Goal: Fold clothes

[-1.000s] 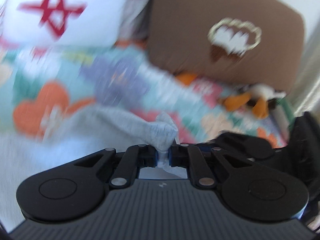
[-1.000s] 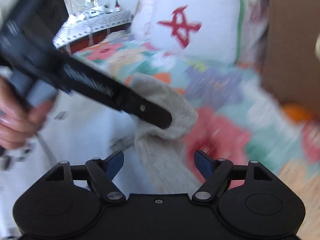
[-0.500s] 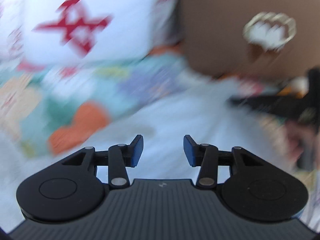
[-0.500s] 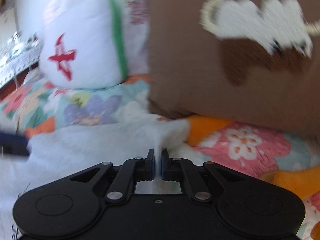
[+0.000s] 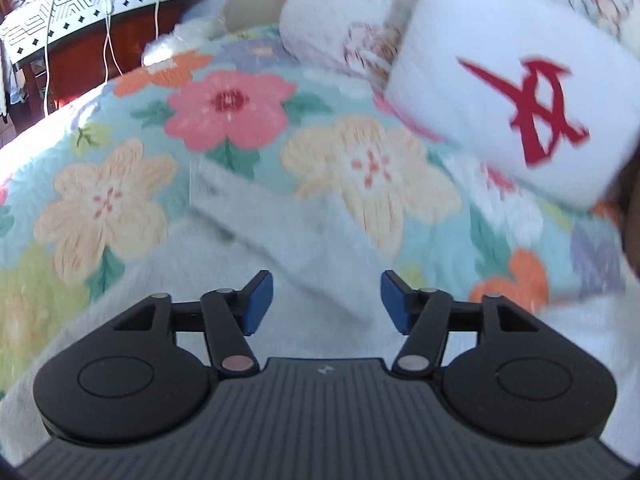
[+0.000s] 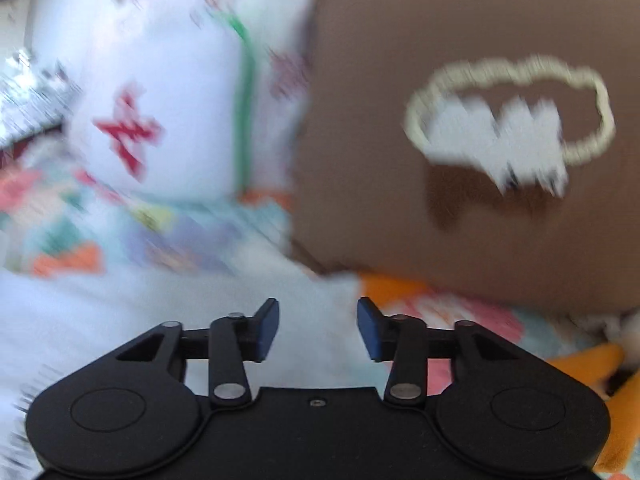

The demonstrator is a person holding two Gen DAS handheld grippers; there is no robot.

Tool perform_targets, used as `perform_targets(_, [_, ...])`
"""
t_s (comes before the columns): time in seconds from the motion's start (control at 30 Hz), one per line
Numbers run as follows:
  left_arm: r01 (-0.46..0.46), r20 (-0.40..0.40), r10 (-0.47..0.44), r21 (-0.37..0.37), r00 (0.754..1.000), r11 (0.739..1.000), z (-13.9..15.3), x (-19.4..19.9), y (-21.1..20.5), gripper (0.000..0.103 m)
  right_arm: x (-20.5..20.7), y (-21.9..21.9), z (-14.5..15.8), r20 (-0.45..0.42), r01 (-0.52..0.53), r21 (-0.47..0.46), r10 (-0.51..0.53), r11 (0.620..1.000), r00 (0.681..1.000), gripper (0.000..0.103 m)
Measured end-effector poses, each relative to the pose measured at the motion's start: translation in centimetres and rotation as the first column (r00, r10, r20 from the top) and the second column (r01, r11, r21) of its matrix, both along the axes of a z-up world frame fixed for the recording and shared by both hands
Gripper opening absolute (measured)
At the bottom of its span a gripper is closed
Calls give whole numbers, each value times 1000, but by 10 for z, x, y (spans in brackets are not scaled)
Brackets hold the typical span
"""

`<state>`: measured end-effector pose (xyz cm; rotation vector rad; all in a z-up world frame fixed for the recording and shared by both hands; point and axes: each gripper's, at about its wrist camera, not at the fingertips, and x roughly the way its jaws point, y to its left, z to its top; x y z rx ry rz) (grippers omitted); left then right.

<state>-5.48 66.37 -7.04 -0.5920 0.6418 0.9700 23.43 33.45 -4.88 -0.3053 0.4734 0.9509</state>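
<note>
Hovering over the grey garment (image 5: 304,240), left gripper (image 5: 326,300) and right gripper (image 6: 317,330) gape, seemingly empty

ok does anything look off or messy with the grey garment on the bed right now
Nothing looks damaged or spilled. The grey garment lies unevenly on the floral bedspread, with one strip angling away and a crease beside it. Both the left gripper and right gripper are open and empty. Motion blur hides finer detail.
</note>
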Motion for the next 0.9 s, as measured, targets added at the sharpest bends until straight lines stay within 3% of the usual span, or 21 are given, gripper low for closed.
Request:
perform_targets(0.1, [-14,-52,14,5,999,1000,-5,15,22,66,-16,18,15,-156,-143,64,152,988,976,56])
perform_targets(0.2, [-65,-71,64,-21,995,998,-13,17,40,68,-31,46,13,-304,-275,143,307,951,902,56])
perform_targets(0.23, [-85,-69,83,-31,994,996,-15,16,45,67,-41,61,9,-331,-314,143,345,938,878,56])
perform_targets(0.33, [-100,13,99,38,995,994,-9,-12,42,67,-72,107,-3,-339,-422,118,436,899,834,55])
perform_targets(0.47, [-87,12,87,-14,996,996,-8,-51,54,67,-105,176,-25,-383,-512,95,506,854,773,54])
perform_targets(0.6, [-58,25,61,-109,998,992,-22,-74,68,67,-133,252,-53,-437,-539,44,502,841,747,53])
perform_targets(0.7, [-17,-21,15,-95,1000,995,-34,-73,66,67,-154,293,-77,-397,-508,-64,445,859,803,54])
perform_targets(0.73, [-19,-34,16,-86,999,996,-38,-71,65,67,-159,298,-81,-383,-514,-58,457,856,803,53])
perform_targets(0.77, [-22,-47,18,-76,999,997,-41,-70,64,65,-163,301,-83,-363,-528,-36,481,848,798,43])
perform_targets(0.8, [-36,-55,33,-68,998,997,-43,-68,63,65,-167,303,-82,-335,-550,-26,511,835,792,7])
perform_targets(0.87, [-51,-93,48,-37,995,998,-43,-62,60,56,-173,306,-79,-269,-600,-18,574,800,773,5])
perform_targets(0.9, [-52,-121,50,-15,991,999,-43,-58,58,46,-169,305,-75,-240,-577,1,561,817,793,4])
